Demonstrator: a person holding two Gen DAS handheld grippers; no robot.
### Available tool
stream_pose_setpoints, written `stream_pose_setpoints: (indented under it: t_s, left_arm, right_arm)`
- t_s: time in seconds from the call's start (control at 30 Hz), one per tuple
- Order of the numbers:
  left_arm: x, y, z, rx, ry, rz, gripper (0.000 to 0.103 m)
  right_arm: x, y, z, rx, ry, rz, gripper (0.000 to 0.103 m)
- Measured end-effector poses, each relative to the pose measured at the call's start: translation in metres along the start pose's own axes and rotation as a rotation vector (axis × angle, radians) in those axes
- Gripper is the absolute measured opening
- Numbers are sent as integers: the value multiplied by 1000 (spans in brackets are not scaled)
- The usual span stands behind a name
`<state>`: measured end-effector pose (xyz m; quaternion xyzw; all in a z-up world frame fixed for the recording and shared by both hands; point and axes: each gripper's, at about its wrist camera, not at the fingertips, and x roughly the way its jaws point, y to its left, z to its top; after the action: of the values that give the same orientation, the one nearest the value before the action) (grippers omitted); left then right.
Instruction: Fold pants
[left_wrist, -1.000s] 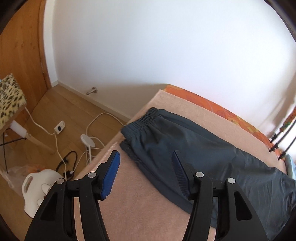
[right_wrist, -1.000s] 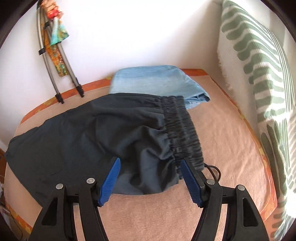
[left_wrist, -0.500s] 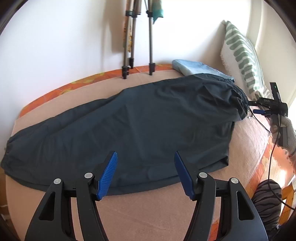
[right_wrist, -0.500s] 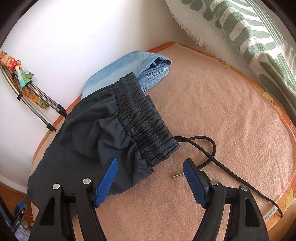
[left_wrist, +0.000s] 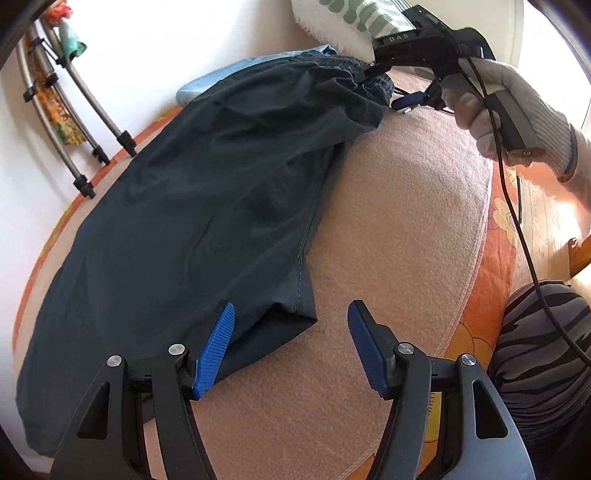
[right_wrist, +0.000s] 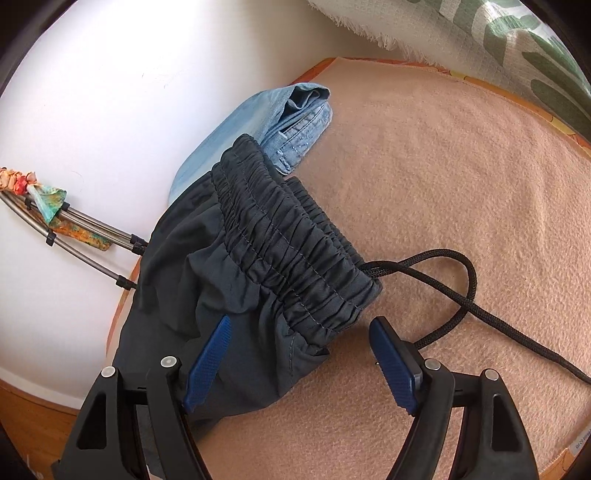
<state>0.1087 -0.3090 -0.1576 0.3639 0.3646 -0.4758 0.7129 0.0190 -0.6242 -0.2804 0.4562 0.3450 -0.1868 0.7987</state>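
Left gripper (left_wrist: 291, 347) gaping empty over dark pants (left_wrist: 192, 206) crotch edge; right gripper (right_wrist: 299, 362), jaws just widening, straddling elastic waistband (right_wrist: 291, 254) ungripped.

A white wall (right_wrist: 92, 110) stood ahead, a wooden floor (left_wrist: 546, 206) lay to the right, and sunlight fell on it.

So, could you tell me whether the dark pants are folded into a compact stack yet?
Not yet: the dark pants lie stretched lengthwise along the bed, elastic waistband at one end.
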Motion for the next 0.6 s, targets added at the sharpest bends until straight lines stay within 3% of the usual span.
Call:
stream_pose_setpoints:
  t_s: [0.13,0.27,0.3,0.4,0.43,0.5,0.53,0.57,0.6]
  left_arm:
    - [17,-11,0,78,11,100,66]
    - [21,-6,4,81,-19,140,66]
    - [23,-4,4,76,-24,133,60]
    - [27,4,4,58,-30,76,8]
    - [27,7,4,47,-39,58,8]
    - [23,15,5,19,-56,14,7]
    - [20,19,5,12,-68,-1,6]
    - [14,20,3,4,-83,-13,6]
    - [8,23,2,-8,-95,-29,6]
  right_arm:
    - [4,-4,4,39,-27,42,81]
    - [7,-5,7,70,-38,71,81]
    - [8,-5,8,71,-41,74,81]
    - [11,-3,9,67,-54,76,81]
    - [12,-3,9,71,-58,78,79]
    - [13,-6,11,82,-57,80,68]
    - [15,-6,12,90,-56,85,52]
    - [15,-7,14,95,-55,93,44]
    - [14,-9,15,98,-55,95,30]
